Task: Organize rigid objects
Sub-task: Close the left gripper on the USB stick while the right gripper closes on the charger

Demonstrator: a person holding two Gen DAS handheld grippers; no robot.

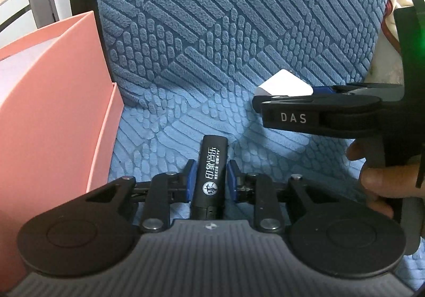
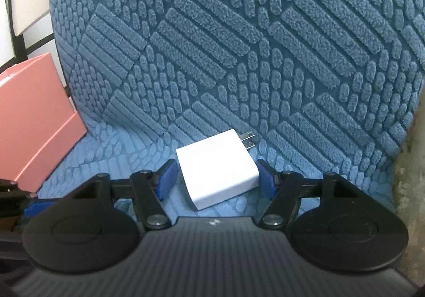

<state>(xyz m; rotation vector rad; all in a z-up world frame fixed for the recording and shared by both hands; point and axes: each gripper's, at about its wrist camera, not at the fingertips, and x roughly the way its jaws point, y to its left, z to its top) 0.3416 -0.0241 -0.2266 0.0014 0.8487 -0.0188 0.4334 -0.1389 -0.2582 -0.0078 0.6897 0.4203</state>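
The black lighter [image 1: 211, 177] lies lengthwise between the blue pads of the left gripper [image 1: 211, 177], its long axis running from 6 o'clock to 12 o'clock in the left wrist view, the rounded end pointing toward 12 at the chair's backrest. The jaws are clamped on its two long sides. White lettering runs along its top face.

The white charger [image 2: 217, 168] rests on the blue textured chair seat [image 2: 138, 164], just in front of the backrest. Its two metal prongs [image 2: 247, 140] point toward 1 o'clock in the right wrist view, and its body runs from about 7 to 1. The right gripper [image 2: 217, 178] has its jaws apart, one pad on each side of the charger; the pad at 3 o'clock sits just beside its corner, while a gap shows at the 9 o'clock pad.

A pink box [image 1: 53, 111] stands at 9 o'clock of the lighter, beside the seat's edge. Its inside cannot be seen. A hand [image 1: 372, 177] grips the right gripper's handle at 3 o'clock.
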